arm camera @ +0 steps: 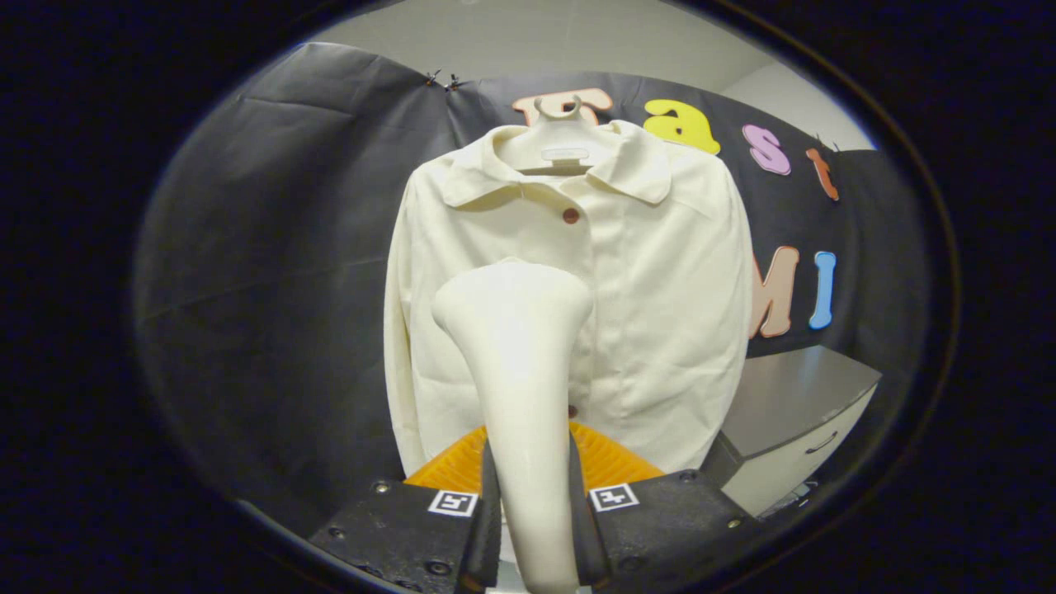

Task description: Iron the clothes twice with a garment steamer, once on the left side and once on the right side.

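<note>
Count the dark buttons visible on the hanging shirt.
2: one button just below the shirt collar, one low on the placket beside the garment steamer, which the gripper holds. Others may be hidden.

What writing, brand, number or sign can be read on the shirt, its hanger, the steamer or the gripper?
Nothing can be quoted.
Hanger: a small pale plate on its neck, too blurred to read.
Gripper, fingers shut on the steamer: two square black-and-white markers, which are patterns and carry no words.
Shirt: no text to be seen.
Steamer: no text to be seen.
</note>
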Tool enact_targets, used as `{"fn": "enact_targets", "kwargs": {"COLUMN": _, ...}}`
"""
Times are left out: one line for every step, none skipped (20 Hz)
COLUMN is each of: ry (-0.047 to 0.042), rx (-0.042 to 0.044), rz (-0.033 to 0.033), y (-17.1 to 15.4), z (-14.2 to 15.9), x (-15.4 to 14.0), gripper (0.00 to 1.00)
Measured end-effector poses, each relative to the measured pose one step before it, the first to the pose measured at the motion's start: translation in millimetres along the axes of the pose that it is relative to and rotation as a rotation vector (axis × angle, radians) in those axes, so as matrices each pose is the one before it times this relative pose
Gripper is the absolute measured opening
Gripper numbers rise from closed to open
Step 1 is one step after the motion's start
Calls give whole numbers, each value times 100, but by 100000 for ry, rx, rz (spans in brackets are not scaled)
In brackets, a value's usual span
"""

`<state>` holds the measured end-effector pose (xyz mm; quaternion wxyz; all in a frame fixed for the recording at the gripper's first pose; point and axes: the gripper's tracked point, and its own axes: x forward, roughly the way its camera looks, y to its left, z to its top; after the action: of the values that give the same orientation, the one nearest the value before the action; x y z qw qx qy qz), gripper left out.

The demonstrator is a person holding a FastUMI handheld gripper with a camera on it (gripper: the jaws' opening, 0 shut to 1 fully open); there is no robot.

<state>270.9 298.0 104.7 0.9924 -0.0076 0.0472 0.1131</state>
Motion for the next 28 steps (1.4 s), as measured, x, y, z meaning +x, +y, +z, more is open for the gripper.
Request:
{"fn": "enact_targets", "kwargs": {"ry": -122, "rx": 841, "rz": -967, "y": 231, "z": 153, "x": 782, "gripper": 35}}
{"fn": "enact_targets", "kwargs": {"ry": 71, "rx": 954, "rz": -924, "y": 133, "z": -29, "x": 574, "gripper": 35}}
{"fn": "enact_targets", "kwargs": {"ry": -23, "rx": 268, "rz": -592, "y": 285, "z": 31, "x": 636, "gripper": 35}}
{"fn": "enact_targets", "kwargs": {"ry": 109, "rx": -88, "rz": -476, "y": 164, "z": -98, "x": 532, "gripper": 35}}
{"fn": "enact_targets", "kwargs": {"ry": -478, "rx": 380, "rz": -382, "y": 154, "z": -64, "x": 357, "gripper": 35}}
{"fn": "enact_targets", "kwargs": {"ry": -1261, "rx": 144, "rz": -813, "y": 46, "z": -41, "x": 229, "gripper": 35}}
{"fn": "enact_targets", "kwargs": {"ry": -452, "rx": -69, "rz": -1002, "y": 58, "z": -226, "x": 125, "gripper": 35}}
{"fn": "enact_targets", "kwargs": {"ry": 1000, "rx": -789, "rz": -890, "y": 225, "z": -603, "x": 326, "gripper": 35}}
{"fn": "enact_targets", "kwargs": {"ry": 1521, "rx": -915, "rz": -751, "y": 75, "z": -517, "x": 289, "gripper": 35}}
{"fn": "enact_targets", "kwargs": {"ry": 847, "rx": -1289, "rz": -599, "y": 107, "z": -547, "x": 391, "gripper": 35}}
{"fn": "enact_targets", "kwargs": {"ry": 888, "rx": -992, "rz": -364, "y": 208, "z": -563, "x": 282, "gripper": 35}}
{"fn": "enact_targets", "kwargs": {"ry": 1113, "rx": -605, "rz": 178, "y": 270, "z": -623, "x": 291, "gripper": 35}}
{"fn": "enact_targets", "kwargs": {"ry": 1282, "rx": -615, "rz": -355, "y": 172, "z": -784, "x": 193, "gripper": 35}}
{"fn": "enact_targets", "kwargs": {"ry": 454, "rx": -931, "rz": -420, "y": 78, "z": -652, "x": 84, "gripper": 36}}
{"fn": "enact_targets", "kwargs": {"ry": 132, "rx": -390, "rz": -788, "y": -14, "z": -494, "x": 260, "gripper": 35}}
{"fn": "enact_targets", "kwargs": {"ry": 764, "rx": -275, "rz": -661, "y": 150, "z": -778, "x": -26, "gripper": 35}}
{"fn": "enact_targets", "kwargs": {"ry": 893, "rx": -828, "rz": -566, "y": 122, "z": -877, "x": -30, "gripper": 35}}
{"fn": "enact_targets", "kwargs": {"ry": 1016, "rx": -712, "rz": -550, "y": 67, "z": -652, "x": 105, "gripper": 35}}
{"fn": "enact_targets", "kwargs": {"ry": 973, "rx": -563, "rz": -253, "y": 83, "z": -754, "x": 149, "gripper": 35}}
{"fn": "enact_targets", "kwargs": {"ry": 939, "rx": -304, "rz": 30, "y": 172, "z": -756, "x": 101, "gripper": 36}}
{"fn": "enact_targets", "kwargs": {"ry": 1052, "rx": -474, "rz": 200, "y": 226, "z": -903, "x": 86, "gripper": 36}}
{"fn": "enact_targets", "kwargs": {"ry": 1373, "rx": -423, "rz": -280, "y": 47, "z": -908, "x": 75, "gripper": 36}}
{"fn": "enact_targets", "kwargs": {"ry": 1288, "rx": -530, "rz": -604, "y": -4, "z": -935, "x": 133, "gripper": 36}}
{"fn": "enact_targets", "kwargs": {"ry": 1336, "rx": 27, "rz": -531, "y": -11, "z": -993, "x": 78, "gripper": 36}}
{"fn": "enact_targets", "kwargs": {"ry": 1593, "rx": 509, "rz": -508, "y": -36, "z": -1134, "x": 189, "gripper": 36}}
{"fn": "enact_targets", "kwargs": {"ry": 1891, "rx": -276, "rz": -82, "y": 76, "z": -1201, "x": 83, "gripper": 36}}
{"fn": "enact_targets", "kwargs": {"ry": 2327, "rx": -1602, "rz": 76, "y": 11, "z": -1354, "x": 195, "gripper": 36}}
{"fn": "enact_targets", "kwargs": {"ry": 2243, "rx": -1068, "rz": -445, "y": -84, "z": -1331, "x": 211, "gripper": 36}}
